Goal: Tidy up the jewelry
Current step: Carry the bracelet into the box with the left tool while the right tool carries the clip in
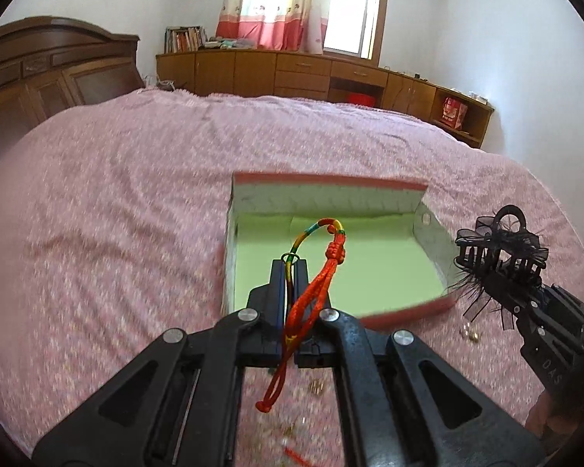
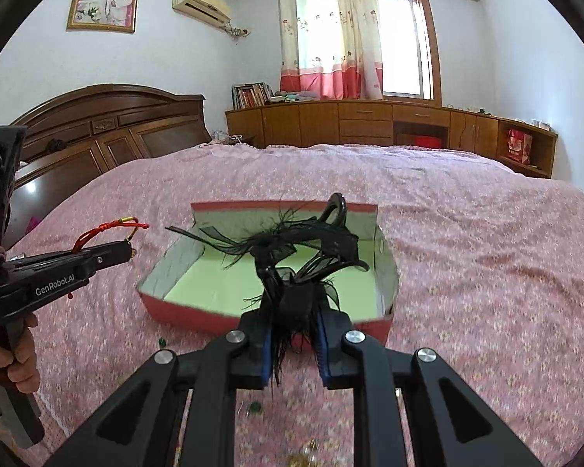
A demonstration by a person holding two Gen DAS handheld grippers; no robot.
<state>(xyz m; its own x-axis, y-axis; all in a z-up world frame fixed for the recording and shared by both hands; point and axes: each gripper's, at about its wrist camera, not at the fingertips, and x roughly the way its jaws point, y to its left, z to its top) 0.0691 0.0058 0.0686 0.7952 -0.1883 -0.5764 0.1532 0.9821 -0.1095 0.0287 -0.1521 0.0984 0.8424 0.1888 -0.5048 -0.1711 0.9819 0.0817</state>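
Fingers of your left gripper (image 1: 291, 262) pinch the red cord bracelet (image 1: 311, 272); your right gripper (image 2: 292, 311) clamps the black hair claw (image 2: 303, 245). You hold both near the open box (image 2: 198, 313) on the bed (image 1: 116, 194), likely to drop them in.

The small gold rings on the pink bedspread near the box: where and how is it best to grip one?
Probably from straight above, pinching one small gold ring across its band. The rings lie low on the soft pink bedspread, so a sideways approach would likely catch fabric.
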